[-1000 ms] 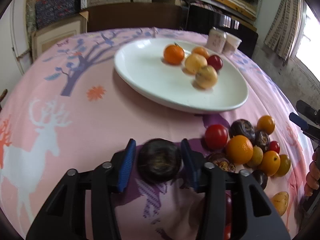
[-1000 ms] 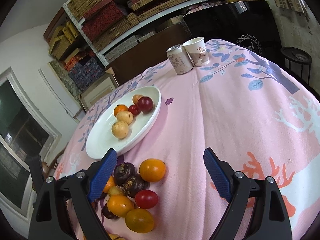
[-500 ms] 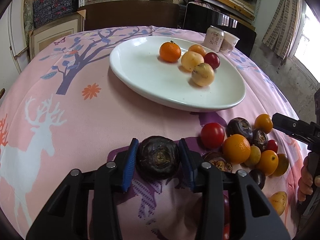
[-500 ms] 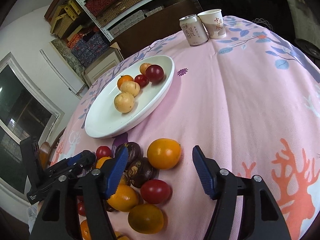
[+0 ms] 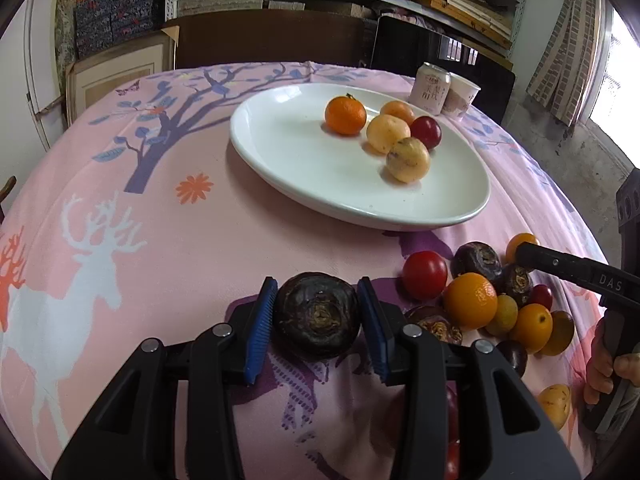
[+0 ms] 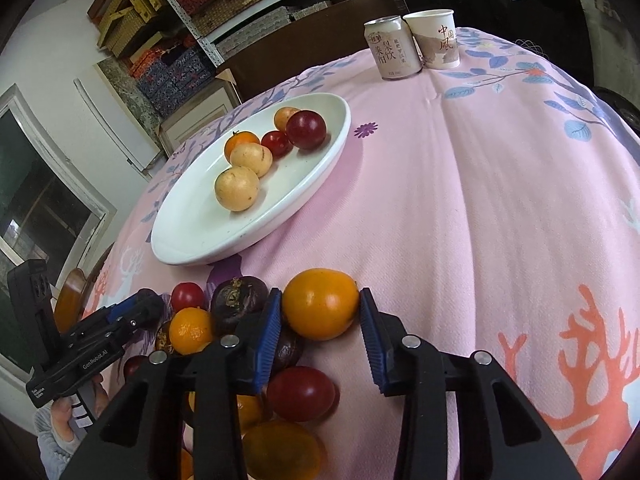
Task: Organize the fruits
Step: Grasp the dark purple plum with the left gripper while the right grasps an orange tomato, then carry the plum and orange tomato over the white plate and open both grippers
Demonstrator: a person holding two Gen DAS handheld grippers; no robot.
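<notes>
while the sorting is judged to be roughly a third done, six small fruits, among them a stemmed orange mandarin and a dark red plum-like fruit, are seen lying on the large white oval ceramic plate at the far middle of the table. a wrinkled dark purple round fruit is pinched between the blue ribbed pads of the left gripper, held near the camera, short of the plate's near rim. the jaws of the right gripper are closing around a smooth round orange fruit, whose sides are met by the pads at the far right edge of the heap. about a dozen mixed red, orange, yellow and purple fruits are left heaped on the cloth near the plate's right end, so most of the work is judged to remain. a pink tablecloth printed with white deer and blue trees covers the table; a pale drinks can and a printed paper cup stand touching at the far edge. shelves stacked with boxes line the far wall, and a window is seen at the side.
</notes>
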